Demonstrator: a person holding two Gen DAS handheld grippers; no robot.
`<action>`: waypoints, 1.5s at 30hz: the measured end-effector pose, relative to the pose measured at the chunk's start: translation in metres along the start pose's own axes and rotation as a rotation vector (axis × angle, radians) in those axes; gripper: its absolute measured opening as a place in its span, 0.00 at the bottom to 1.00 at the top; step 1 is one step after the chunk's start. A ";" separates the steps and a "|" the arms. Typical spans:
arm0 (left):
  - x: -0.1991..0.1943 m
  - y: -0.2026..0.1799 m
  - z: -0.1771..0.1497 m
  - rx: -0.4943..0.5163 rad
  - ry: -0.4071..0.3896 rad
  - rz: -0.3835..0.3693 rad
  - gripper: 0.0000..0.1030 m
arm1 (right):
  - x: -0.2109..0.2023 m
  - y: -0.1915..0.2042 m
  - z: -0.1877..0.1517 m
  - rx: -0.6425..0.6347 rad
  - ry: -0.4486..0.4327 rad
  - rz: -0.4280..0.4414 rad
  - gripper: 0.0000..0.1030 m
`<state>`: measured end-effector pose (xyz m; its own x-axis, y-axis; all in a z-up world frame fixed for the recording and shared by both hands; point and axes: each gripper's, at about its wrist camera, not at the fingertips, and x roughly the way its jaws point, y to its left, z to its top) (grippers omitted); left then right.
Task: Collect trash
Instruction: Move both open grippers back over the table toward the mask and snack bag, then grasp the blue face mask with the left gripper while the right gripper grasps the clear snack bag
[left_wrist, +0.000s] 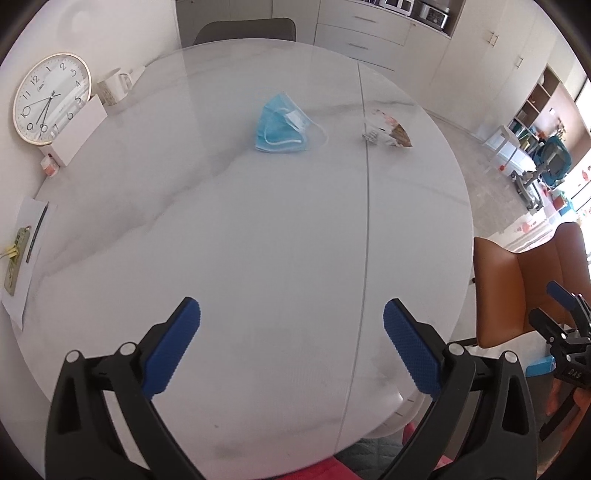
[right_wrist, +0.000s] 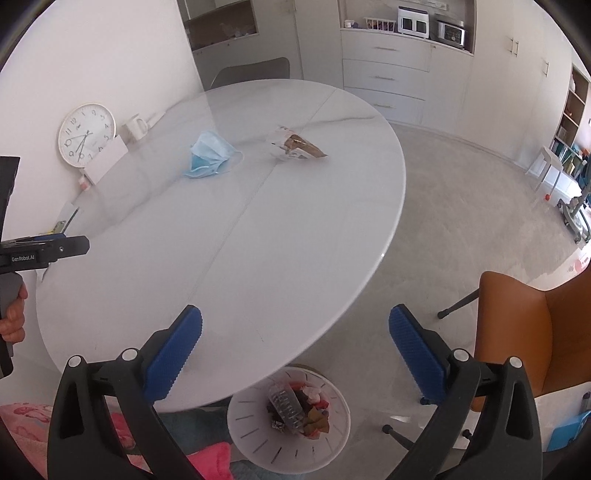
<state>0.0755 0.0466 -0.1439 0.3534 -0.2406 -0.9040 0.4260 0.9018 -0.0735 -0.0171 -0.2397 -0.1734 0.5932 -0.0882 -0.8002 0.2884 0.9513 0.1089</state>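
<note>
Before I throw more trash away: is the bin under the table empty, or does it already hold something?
Not empty. The bin holds a clear bottle and crumpled wrappers.

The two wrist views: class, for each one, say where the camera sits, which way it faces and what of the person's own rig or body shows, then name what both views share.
Left wrist view: rides the left gripper, open, facing across the white oval table; the right gripper shows at the right edge.
Right wrist view: rides the right gripper, open, over the table's near edge and the waste bin; a hand holding the left gripper shows at left.
Shared: blue face mask, snack wrapper, wall clock, mug, orange chair.
</note>
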 end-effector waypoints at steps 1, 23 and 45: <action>0.002 0.001 0.004 0.002 0.000 0.001 0.93 | 0.004 0.002 0.003 0.000 0.002 -0.001 0.98; 0.093 0.043 0.170 0.114 -0.085 -0.156 0.93 | 0.109 0.022 0.147 0.042 -0.016 -0.045 0.98; 0.246 0.077 0.275 0.388 0.006 -0.490 0.92 | 0.263 0.024 0.254 0.063 0.133 -0.092 0.98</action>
<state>0.4241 -0.0416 -0.2561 0.0361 -0.5901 -0.8065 0.8090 0.4910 -0.3230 0.3363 -0.3145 -0.2313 0.4586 -0.1305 -0.8790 0.3858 0.9203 0.0647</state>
